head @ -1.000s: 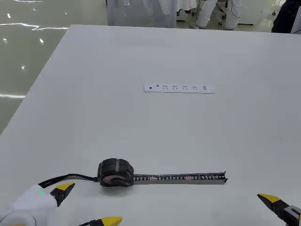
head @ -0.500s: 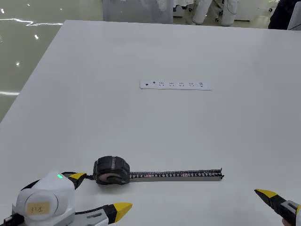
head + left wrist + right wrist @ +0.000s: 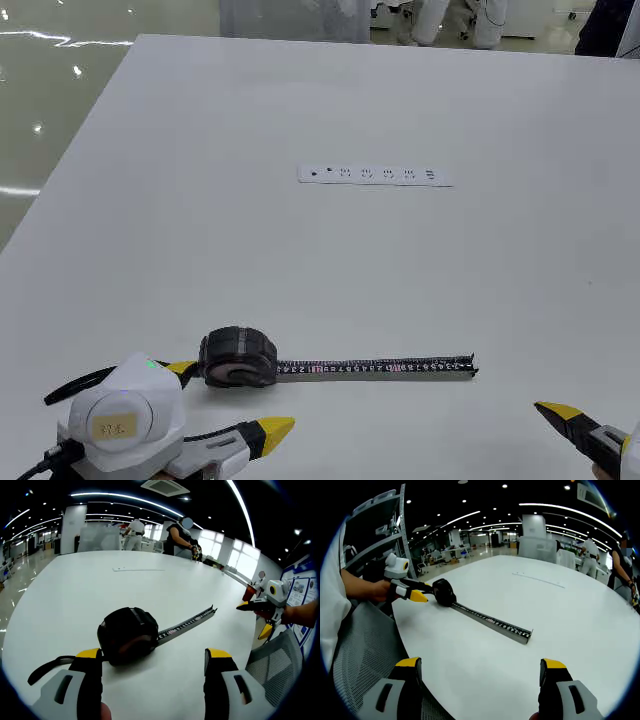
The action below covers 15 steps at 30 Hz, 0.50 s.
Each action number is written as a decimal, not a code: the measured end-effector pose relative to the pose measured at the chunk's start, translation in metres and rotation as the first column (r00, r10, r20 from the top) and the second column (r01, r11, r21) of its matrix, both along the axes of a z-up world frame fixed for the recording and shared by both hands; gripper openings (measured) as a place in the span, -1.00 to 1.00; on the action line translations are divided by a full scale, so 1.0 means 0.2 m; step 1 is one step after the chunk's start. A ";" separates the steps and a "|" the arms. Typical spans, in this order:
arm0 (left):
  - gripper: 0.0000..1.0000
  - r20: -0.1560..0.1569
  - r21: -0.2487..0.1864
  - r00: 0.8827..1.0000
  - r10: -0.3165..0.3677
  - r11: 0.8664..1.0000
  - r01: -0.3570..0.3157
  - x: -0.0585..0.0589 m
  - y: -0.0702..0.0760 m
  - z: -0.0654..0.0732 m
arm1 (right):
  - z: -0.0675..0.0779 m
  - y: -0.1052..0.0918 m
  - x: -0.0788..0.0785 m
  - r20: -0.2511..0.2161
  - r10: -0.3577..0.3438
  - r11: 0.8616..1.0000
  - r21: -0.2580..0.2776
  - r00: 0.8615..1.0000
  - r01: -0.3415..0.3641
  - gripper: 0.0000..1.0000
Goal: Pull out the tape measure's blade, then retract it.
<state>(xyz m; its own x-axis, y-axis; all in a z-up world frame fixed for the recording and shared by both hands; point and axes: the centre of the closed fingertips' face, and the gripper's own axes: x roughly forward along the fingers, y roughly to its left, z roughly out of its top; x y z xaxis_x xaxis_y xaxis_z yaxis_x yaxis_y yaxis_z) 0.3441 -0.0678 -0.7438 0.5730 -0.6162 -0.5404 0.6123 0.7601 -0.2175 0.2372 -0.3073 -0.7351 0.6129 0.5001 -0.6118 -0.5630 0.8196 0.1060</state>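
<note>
Here, both pairs of fingers (image 3: 89,672) apart: left gripper (image 3: 154,653) at the tape measure (image 3: 127,635), right gripper (image 3: 476,662) clear of the blade (image 3: 490,620).

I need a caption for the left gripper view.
Open left claw at the tape measure, blade extended on the white table.

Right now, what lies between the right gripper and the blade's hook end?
Bare white tabletop, by the right gripper view; the right gripper stands clear of the hook end.
</note>
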 end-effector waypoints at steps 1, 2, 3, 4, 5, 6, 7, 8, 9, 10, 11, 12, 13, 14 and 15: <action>0.60 0.000 -0.008 1.000 0.014 1.000 -0.014 0.01 0.00 0.00 | 0.00 0.00 0.00 0.002 0.001 1.000 -0.001 1.000 -0.001 0.98; 0.61 -0.001 -0.011 1.000 0.021 1.000 -0.021 0.01 0.00 0.00 | 0.00 0.00 0.00 0.001 0.003 1.000 -0.003 1.000 -0.002 0.98; 0.61 0.001 -0.009 1.000 0.029 1.000 -0.029 0.01 0.00 0.00 | -0.01 0.01 0.01 -0.001 0.005 1.000 -0.002 1.000 -0.005 0.98; 0.60 0.004 -0.009 0.999 0.044 0.999 -0.044 0.02 -0.01 0.00 | -0.01 0.00 0.01 0.001 0.006 1.000 -0.002 1.000 -0.006 0.98; 0.61 0.001 -0.009 0.999 0.048 0.999 -0.048 0.02 -0.01 0.00 | -0.01 0.00 0.01 0.000 0.007 1.000 -0.002 1.000 -0.007 0.98; 0.62 0.002 0.000 0.999 0.049 0.999 -0.049 0.02 -0.02 -0.01 | -0.01 0.00 0.02 -0.002 0.009 1.000 -0.002 1.000 -0.009 0.97; 0.62 0.008 0.004 0.998 0.063 0.998 -0.063 0.03 -0.02 0.00 | -0.01 0.00 0.02 -0.004 0.014 1.000 -0.007 1.000 -0.014 0.95; 0.62 0.007 -0.002 0.997 0.079 0.997 -0.079 0.04 -0.02 0.00 | -0.02 -0.01 0.03 -0.005 0.016 1.000 -0.006 1.000 -0.016 0.94; 0.62 0.006 -0.005 0.996 0.091 0.996 -0.091 0.05 -0.02 0.00 | -0.02 -0.01 0.03 -0.006 0.017 1.000 -0.008 1.000 -0.018 0.94; 0.61 0.008 0.001 0.995 0.101 0.995 -0.101 0.06 -0.02 0.00 | -0.02 -0.02 0.04 -0.006 0.020 1.000 -0.009 1.000 -0.020 0.93; 0.59 0.010 0.008 0.994 0.113 0.994 -0.113 0.06 -0.02 0.00 | -0.01 -0.02 0.05 -0.004 0.022 1.000 -0.011 1.000 -0.022 0.92; 0.57 0.014 0.025 0.993 0.119 0.993 -0.120 0.07 -0.02 -0.01 | -0.01 -0.03 0.06 -0.002 0.024 1.000 -0.015 1.000 -0.024 0.92; 0.55 0.017 0.033 0.992 0.122 0.992 -0.123 0.07 -0.02 -0.01 | -0.01 -0.04 0.07 -0.001 0.025 1.000 -0.016 1.000 -0.025 0.91; 0.55 0.023 0.037 0.991 0.132 0.990 -0.133 0.07 -0.02 -0.01 | -0.01 -0.04 0.08 0.000 0.029 0.999 -0.021 1.000 -0.029 0.89; 0.54 0.025 0.044 0.990 0.139 0.989 -0.140 0.08 -0.02 -0.02 | -0.01 -0.05 0.09 0.001 0.032 0.999 -0.023 0.999 -0.032 0.87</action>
<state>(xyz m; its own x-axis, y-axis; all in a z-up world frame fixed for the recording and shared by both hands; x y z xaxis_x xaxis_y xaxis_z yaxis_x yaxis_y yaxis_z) 0.3596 -0.0718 -0.7475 0.6638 -0.5046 -0.5521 0.5037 0.8472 -0.1687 0.2545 -0.3171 -0.7368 0.5974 0.5054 -0.6227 -0.5893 0.8032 0.0866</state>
